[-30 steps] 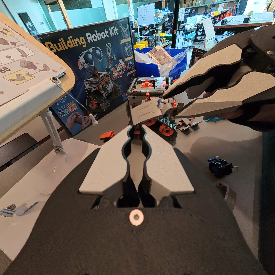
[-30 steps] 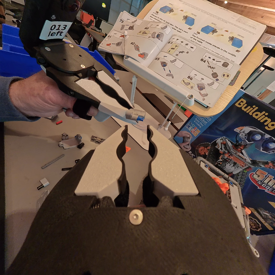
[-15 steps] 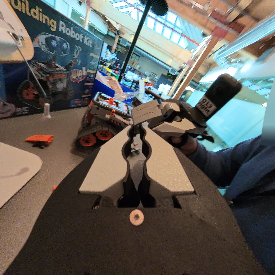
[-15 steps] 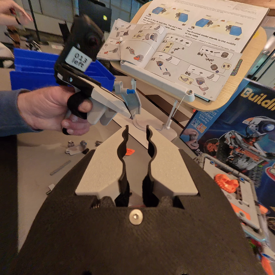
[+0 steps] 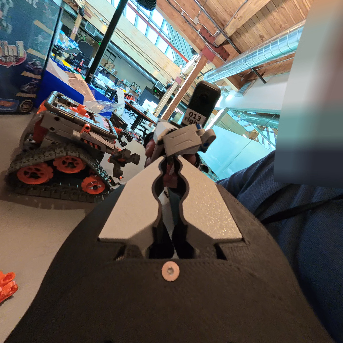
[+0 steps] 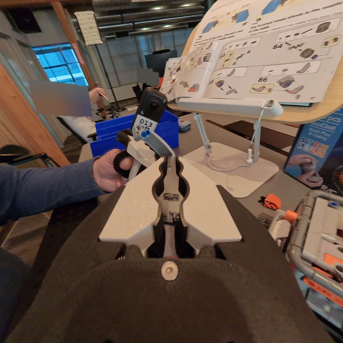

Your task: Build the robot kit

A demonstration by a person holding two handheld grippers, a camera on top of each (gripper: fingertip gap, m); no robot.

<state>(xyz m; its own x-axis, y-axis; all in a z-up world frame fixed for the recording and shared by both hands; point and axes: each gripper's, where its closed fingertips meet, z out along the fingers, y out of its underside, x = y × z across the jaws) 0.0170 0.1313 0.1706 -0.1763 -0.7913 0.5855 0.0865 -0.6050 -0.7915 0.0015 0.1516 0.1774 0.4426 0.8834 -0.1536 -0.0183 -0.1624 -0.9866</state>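
My left gripper (image 5: 170,159) is shut on a grey panel piece (image 5: 182,143) with a blue pin (image 5: 205,145) at its far end, held up in the air. My right gripper (image 6: 169,159) faces it with its jaws nearly together on the lower edge of the same panel (image 6: 158,143); the blue pin (image 6: 145,133) points up-left. In the right wrist view the left gripper (image 6: 137,152) is just behind the panel, held by a hand (image 6: 105,172). In the left wrist view the right gripper (image 5: 159,135) sits behind the panel. A tracked robot model (image 5: 61,148) stands on the table to the left.
An open instruction booklet (image 6: 259,55) rests on a white stand (image 6: 241,167). A blue bin (image 6: 111,133) is behind the left gripper. The kit box (image 6: 315,148) and the tracked model (image 6: 315,232) are at the right. A loose orange piece (image 6: 272,201) lies on the table. The tips of both grippers are at nearly the same place.
My left gripper swung right and tilted up with the panel, away from the model. My right gripper's jaws narrowed and closed in on the panel's free end.
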